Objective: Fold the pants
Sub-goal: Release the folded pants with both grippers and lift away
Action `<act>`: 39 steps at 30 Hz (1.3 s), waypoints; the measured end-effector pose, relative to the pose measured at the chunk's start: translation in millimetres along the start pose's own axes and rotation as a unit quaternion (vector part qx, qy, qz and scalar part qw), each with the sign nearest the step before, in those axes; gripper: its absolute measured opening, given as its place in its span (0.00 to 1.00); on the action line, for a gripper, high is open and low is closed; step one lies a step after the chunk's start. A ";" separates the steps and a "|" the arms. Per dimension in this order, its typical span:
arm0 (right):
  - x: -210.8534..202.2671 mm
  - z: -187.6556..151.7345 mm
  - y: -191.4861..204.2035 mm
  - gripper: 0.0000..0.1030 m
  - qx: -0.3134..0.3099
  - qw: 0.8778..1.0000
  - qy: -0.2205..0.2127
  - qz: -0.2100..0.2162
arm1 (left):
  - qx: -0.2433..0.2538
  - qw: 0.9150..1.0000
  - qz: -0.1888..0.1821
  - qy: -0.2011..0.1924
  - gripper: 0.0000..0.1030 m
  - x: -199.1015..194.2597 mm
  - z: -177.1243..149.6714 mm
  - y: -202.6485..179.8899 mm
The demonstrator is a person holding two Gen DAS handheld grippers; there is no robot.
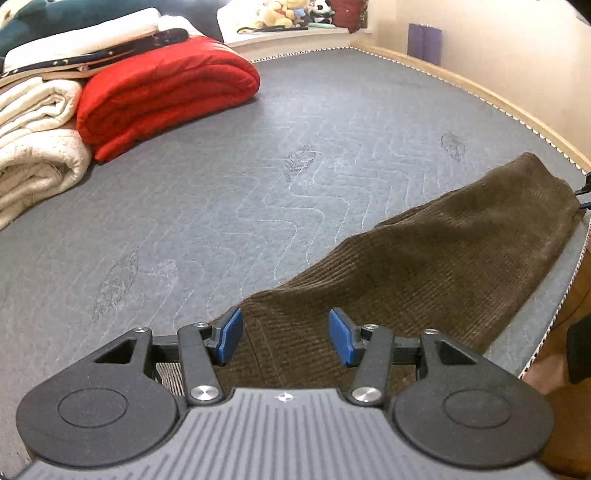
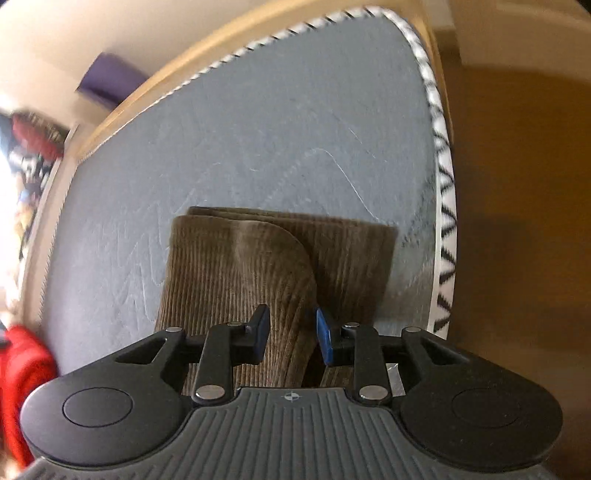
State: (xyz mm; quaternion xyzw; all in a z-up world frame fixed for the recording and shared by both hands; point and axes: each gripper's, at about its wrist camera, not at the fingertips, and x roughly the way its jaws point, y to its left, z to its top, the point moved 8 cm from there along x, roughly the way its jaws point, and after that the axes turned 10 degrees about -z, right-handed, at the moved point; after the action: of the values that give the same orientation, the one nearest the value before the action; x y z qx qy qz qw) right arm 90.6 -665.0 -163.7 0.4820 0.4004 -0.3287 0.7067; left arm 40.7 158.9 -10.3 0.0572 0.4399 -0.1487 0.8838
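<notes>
Brown corduroy pants (image 1: 424, 258) lie flat on the grey quilted mattress (image 1: 221, 166), running from the lower middle to the right edge. My left gripper (image 1: 286, 334) hovers over their near end, open, its blue pads (image 1: 231, 334) apart and holding nothing. In the right wrist view the pants (image 2: 240, 266) lie in layers, one rounded flap on top of another. My right gripper (image 2: 291, 332) is open just above that flap's right edge, with a gap between the pads and the cloth below them.
A folded red blanket (image 1: 166, 92) and cream quilts (image 1: 37, 147) are stacked at the far left of the mattress. Plush toys (image 1: 284, 11) sit on a ledge behind. The mattress edge (image 2: 443, 221) and the wooden floor (image 2: 517, 221) lie close on the right.
</notes>
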 end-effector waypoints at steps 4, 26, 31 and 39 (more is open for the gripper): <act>15.6 -2.1 0.5 0.35 0.042 0.998 0.038 0.031 | 0.017 1.000 0.002 0.012 0.56 9.5 4.7 -9.2; -20.5 10.4 -8.1 0.09 -0.017 0.993 -0.069 -0.096 | 0.034 0.997 0.023 0.070 0.56 48.2 -4.0 -14.4; -43.0 11.3 18.7 0.16 -0.087 0.978 -0.149 -0.116 | 0.044 0.994 0.008 0.101 0.56 56.9 -27.2 -15.6; -93.9 17.8 55.9 0.20 -0.145 0.923 -0.320 -0.156 | 0.058 0.973 -0.002 0.224 0.56 94.7 -100.8 3.1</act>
State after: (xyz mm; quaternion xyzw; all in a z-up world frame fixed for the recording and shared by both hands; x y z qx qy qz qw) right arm 99.0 -656.6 -53.6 0.1753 0.2663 -0.5098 0.7991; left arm 18.8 165.1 -146.7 0.1390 0.6176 -0.1588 0.7576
